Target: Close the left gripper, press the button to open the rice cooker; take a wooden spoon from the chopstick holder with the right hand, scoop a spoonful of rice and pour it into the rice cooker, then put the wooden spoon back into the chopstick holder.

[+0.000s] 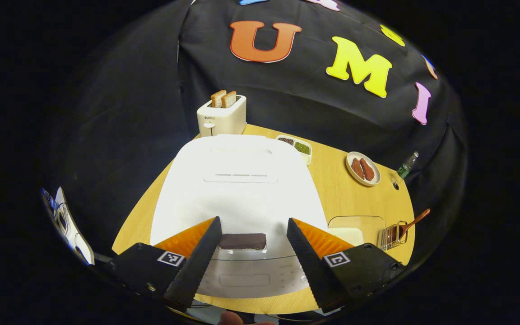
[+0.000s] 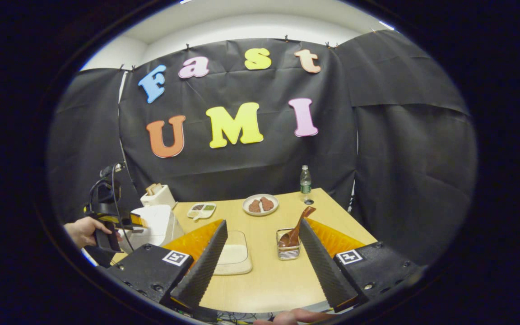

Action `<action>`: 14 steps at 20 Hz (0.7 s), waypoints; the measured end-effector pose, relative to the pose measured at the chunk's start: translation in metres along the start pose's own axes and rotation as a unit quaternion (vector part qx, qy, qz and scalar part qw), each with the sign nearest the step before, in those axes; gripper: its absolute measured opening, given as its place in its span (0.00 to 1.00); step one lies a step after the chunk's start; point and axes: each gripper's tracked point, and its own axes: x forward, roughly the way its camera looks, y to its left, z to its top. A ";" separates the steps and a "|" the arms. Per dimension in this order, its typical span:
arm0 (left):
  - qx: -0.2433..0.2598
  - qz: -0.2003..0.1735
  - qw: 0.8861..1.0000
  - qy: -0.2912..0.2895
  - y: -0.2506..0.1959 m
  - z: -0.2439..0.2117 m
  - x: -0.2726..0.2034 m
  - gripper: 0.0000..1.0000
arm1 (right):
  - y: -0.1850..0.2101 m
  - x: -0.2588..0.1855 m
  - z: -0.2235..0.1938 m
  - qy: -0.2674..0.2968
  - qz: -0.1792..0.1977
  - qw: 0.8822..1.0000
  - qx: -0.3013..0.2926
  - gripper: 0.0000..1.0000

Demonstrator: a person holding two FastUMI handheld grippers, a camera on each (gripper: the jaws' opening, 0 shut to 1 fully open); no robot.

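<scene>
Left gripper view — left gripper (image 1: 253, 239) spread over rice cooker (image 1: 237, 185) (lid down) | wooden spoon (image 2: 297, 228) in chopstick holder (image 2: 288, 253)

Black cloth booth wall (image 2: 251, 167), pale wooden table (image 2: 269, 271), white ceiling (image 2: 242, 20) above

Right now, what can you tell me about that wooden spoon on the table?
The wooden spoon looks like reddish-brown wood with a glossy finish. It stands tilted in the wire chopstick holder, bowl down inside the basket, handle leaning up and out toward the bottle side. The holder sits on the table beside a shallow clear tray of rice. Nothing grips the spoon; the right gripper hangs open short of it.
</scene>
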 end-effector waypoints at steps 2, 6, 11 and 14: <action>-0.004 0.007 1.000 -0.005 0.002 -0.001 0.000 0.97 | 0.001 0.003 0.000 -0.002 0.000 1.000 0.008 1.00; 0.027 0.008 1.000 -0.013 0.001 -0.007 0.000 0.98 | 0.000 0.007 -0.003 -0.001 0.001 1.000 0.019 1.00; 0.024 -0.005 0.999 -0.047 -0.004 0.006 -0.002 0.96 | -0.004 0.014 0.011 -0.013 -0.006 1.000 0.008 1.00; 0.001 -0.013 0.998 -0.067 0.001 0.017 -0.012 0.95 | 0.007 0.022 0.023 -0.021 0.001 1.000 -0.003 1.00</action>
